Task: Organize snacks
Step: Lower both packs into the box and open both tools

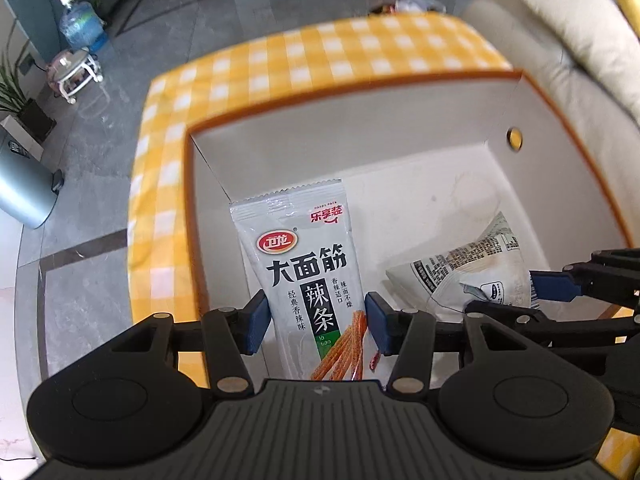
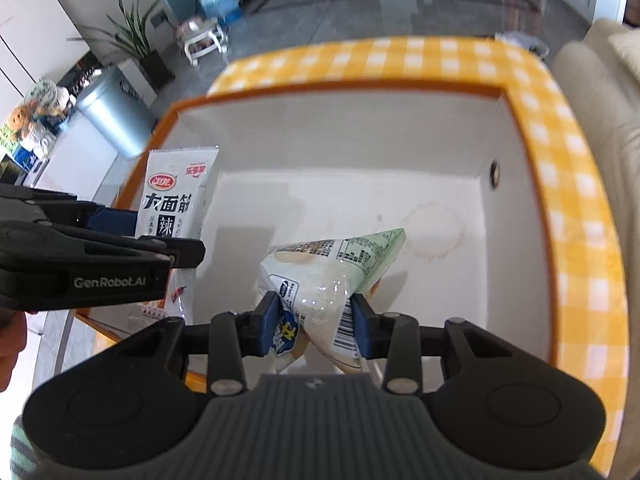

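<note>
Over the near edge of a white, orange-rimmed box, two snack packs are carried in side by side: the left hand-held gripper is clamped on a grey spicy-strip packet, the right hand-held gripper on a crumpled pale pouch (pinched only at one bunched end). A slip is judged possible there, since the glossy film could slide out of the pads before the floor of the box is reached. The two hand-held grippers are seen close together, so a knock between them is a risk. Inside, the box is otherwise bare, with open floor toward the far wall and its round side hole. Beyond, little checked bench is left around the rim.
</note>
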Available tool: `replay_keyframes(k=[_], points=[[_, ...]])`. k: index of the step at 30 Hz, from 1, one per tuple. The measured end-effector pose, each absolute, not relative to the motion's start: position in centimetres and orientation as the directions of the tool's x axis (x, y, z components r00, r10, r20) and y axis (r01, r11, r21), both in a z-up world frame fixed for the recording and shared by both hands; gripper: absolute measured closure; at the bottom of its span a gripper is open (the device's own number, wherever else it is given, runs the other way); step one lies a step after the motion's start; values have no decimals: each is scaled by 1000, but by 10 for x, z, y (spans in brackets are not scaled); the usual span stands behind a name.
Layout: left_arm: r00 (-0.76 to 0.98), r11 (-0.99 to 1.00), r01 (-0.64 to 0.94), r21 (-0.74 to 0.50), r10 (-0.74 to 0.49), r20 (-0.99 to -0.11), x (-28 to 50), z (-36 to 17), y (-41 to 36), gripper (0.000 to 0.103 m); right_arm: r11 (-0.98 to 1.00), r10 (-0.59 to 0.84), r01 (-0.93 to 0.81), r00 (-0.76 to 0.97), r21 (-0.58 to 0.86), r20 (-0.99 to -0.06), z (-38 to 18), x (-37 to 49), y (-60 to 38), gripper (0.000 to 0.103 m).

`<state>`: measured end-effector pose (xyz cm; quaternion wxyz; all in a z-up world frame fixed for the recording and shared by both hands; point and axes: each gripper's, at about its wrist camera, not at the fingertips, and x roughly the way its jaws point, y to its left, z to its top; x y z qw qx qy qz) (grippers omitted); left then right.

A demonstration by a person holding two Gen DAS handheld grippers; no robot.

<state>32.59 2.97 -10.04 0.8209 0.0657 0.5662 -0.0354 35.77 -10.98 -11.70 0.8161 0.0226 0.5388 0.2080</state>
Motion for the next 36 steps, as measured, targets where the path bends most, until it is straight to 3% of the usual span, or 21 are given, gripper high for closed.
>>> replay_keyframes(k=[8, 23, 31, 36], points=[[283, 976, 188, 109, 52, -958, 330, -118, 23, 45, 906, 373, -306, 244, 294, -895, -145, 362, -101, 66], [282, 971, 202, 128, 68, -957, 328, -111, 22, 41, 909, 364, -303, 239, 287, -900, -142, 361, -104, 61], [368, 974, 183, 132, 56, -928, 305, -79, 27, 36, 916, 322, -338, 293, 218, -900, -118, 348, -101, 38], [459, 979, 146, 140, 58, -886, 282, -51, 32, 35, 919, 301, -358, 362, 167, -882, -94, 330, -104, 33]])
